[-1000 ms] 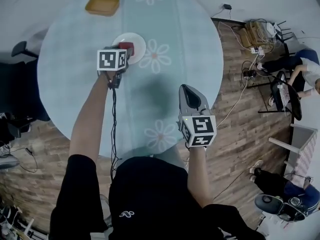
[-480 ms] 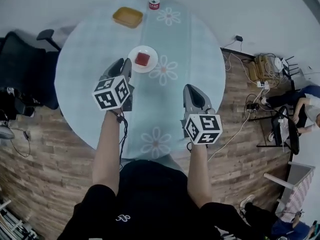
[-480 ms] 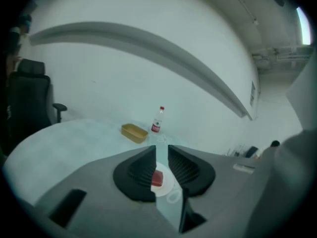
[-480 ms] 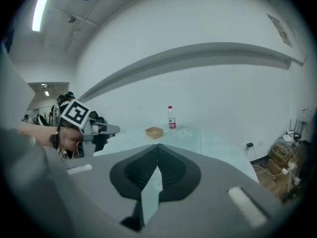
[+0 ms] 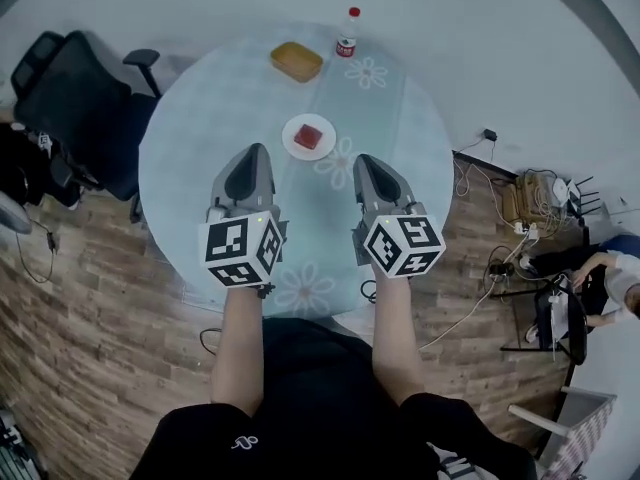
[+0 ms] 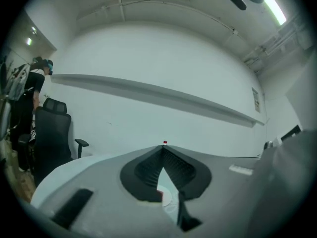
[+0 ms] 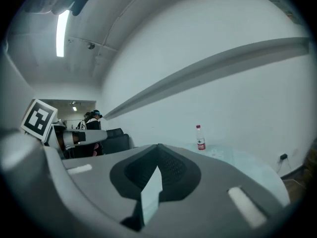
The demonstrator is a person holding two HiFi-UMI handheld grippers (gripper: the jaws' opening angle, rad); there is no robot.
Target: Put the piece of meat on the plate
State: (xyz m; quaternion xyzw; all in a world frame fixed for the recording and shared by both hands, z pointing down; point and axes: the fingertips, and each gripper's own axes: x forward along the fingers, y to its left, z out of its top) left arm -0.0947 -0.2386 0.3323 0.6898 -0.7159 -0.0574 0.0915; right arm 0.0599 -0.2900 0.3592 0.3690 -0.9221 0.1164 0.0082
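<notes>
The red piece of meat lies on the small white plate near the middle of the round table. Both grippers hover side by side nearer to me, well above the table and apart from the plate. My left gripper is shut and empty, its tips meeting in the left gripper view. Through the slit below those tips a sliver of the plate and the meat shows. My right gripper is also shut with nothing in it.
A yellow dish and a red-labelled bottle stand at the table's far side; the bottle also shows in the right gripper view. A black office chair stands to the left. Cables and boxes lie on the floor at right.
The left gripper drew back from the plate towards me, rose and closed its jaws. The meat stayed on the plate. The right gripper rose too, level with the left.
</notes>
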